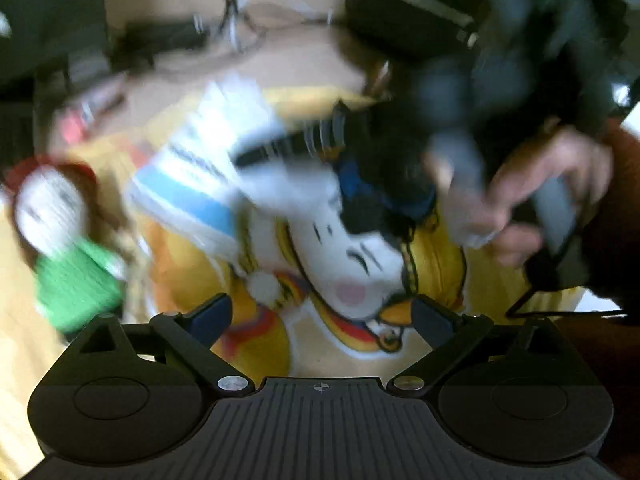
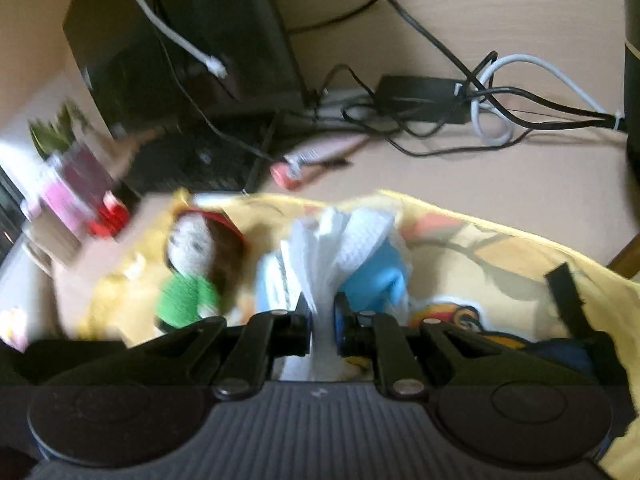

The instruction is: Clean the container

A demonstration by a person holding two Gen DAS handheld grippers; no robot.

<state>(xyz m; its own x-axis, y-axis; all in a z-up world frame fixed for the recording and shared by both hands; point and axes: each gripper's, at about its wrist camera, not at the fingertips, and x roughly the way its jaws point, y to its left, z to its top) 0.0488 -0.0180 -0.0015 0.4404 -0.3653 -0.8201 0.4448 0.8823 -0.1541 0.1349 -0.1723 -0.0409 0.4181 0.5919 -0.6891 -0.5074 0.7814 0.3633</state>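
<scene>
**Right tool pinching tissue over the blue-and-white container**

My right gripper (image 2: pixel 323 316) has its 2 fingers drawn together on a wad of white tissue (image 2: pixel 320 256); the paper fans out above the pads and a strip of it hangs below them. Just behind the tissue, touching it as far as I can see, sits the container (image 2: pixel 376 276), light blue with white; both views are motion-blurred, so I cannot tell whether it stands upright or lies tilted.

My left gripper (image 1: pixel 322 316) is spread wide, fingers well apart, nothing between them. It hangs over the yellow printed cloth (image 1: pixel 436 264), above a cartoon face with a pink cheek. From this side the container (image 1: pixel 188 184) appears as a white body with a light blue band and dark lettering, up and to the left of centre, with the tissue (image 1: pixel 288 192) against it and the right gripper (image 1: pixel 360 184) on the tissue. My right hand (image 1: pixel 532 192) grips that tool's handle.

A knitted doll (image 2: pixel 188 268), pale face, green body, lies on the cloth left of the container. Beyond the cloth, on the beige desk (image 2: pixel 500 184): a black power brick (image 2: pixel 420 96) in tangled cables, and a dark monitor (image 2: pixel 180 36).
</scene>
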